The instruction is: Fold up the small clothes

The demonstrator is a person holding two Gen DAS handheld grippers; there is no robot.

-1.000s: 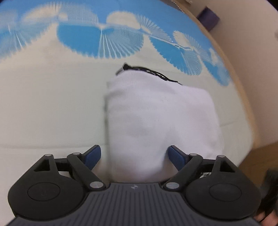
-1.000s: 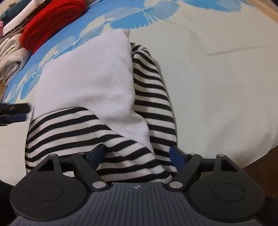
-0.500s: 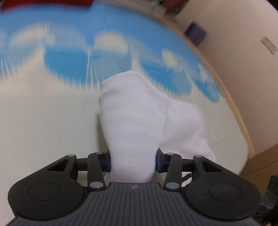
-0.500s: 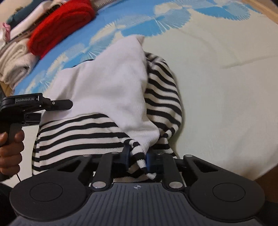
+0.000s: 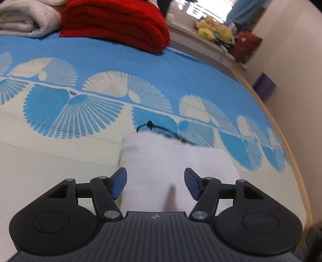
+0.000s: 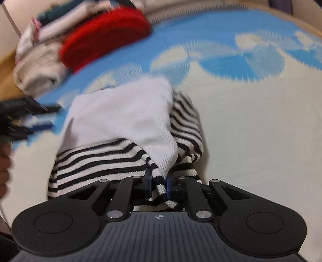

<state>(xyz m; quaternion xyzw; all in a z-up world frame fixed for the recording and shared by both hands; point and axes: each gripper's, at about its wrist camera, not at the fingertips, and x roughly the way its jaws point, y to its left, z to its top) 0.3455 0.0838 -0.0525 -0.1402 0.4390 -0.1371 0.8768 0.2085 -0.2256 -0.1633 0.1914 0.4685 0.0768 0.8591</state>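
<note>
Left gripper (image 5: 155, 182): its fingers, clamped on the white cloth (image 5: 159, 171) half a second ago, have just been opening; they stand apart with the cloth between them, pads clear of it.
Right gripper (image 6: 159, 186): open a second ago, its fingers are now pinched shut on the striped hem (image 6: 159, 181).
Garment (image 6: 124, 121): striped black and white outside, plain white inside (folded over itself), spreading ahead of the right fingers on the bedspread (image 6: 251, 121).
Beyond the fingers: a red knit (image 5: 116, 22) and a cream towel (image 5: 26, 18), now in the left view.
Blur: the right view is smeared.
</note>
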